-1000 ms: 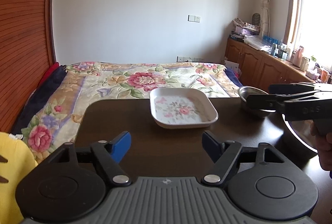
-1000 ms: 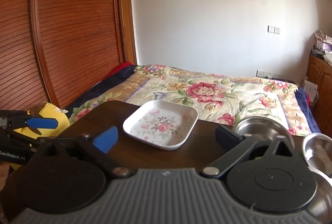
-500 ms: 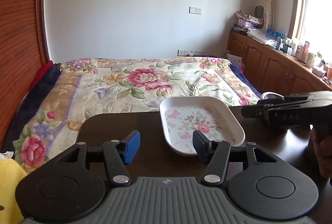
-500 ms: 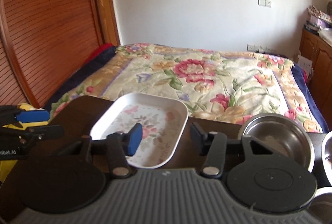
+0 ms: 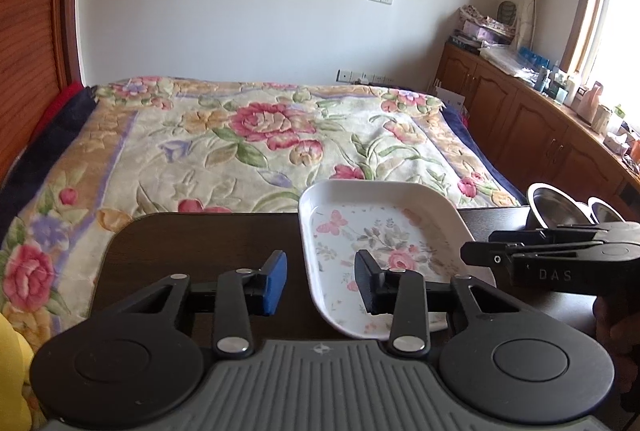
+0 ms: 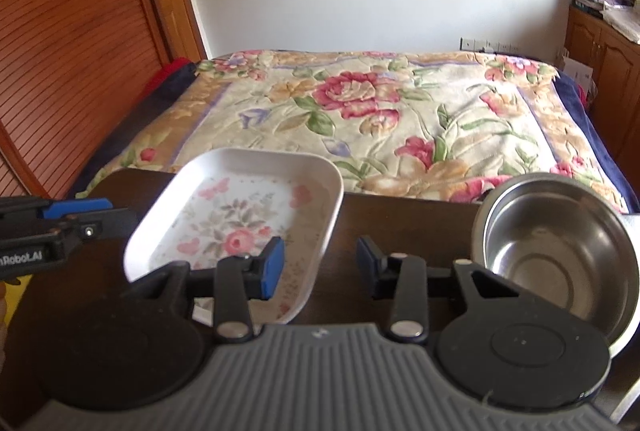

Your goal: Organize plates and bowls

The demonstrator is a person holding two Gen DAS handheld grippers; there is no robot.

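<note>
Left gripper [image 5: 320, 281] and right gripper [image 6: 320, 265] are held parted, nothing grasped, each straddling an edge of the floral plate [image 6: 240, 215]; steel bowl [image 6: 552, 255] is set beside.

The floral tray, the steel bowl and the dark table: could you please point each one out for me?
floral tray [image 6: 240, 215], right wrist view, on its printed inner base.
steel bowl [image 6: 560, 255], right wrist view, on its shiny inside.
dark table [image 5: 200, 243], left wrist view, on bare top left of the tray.
</note>
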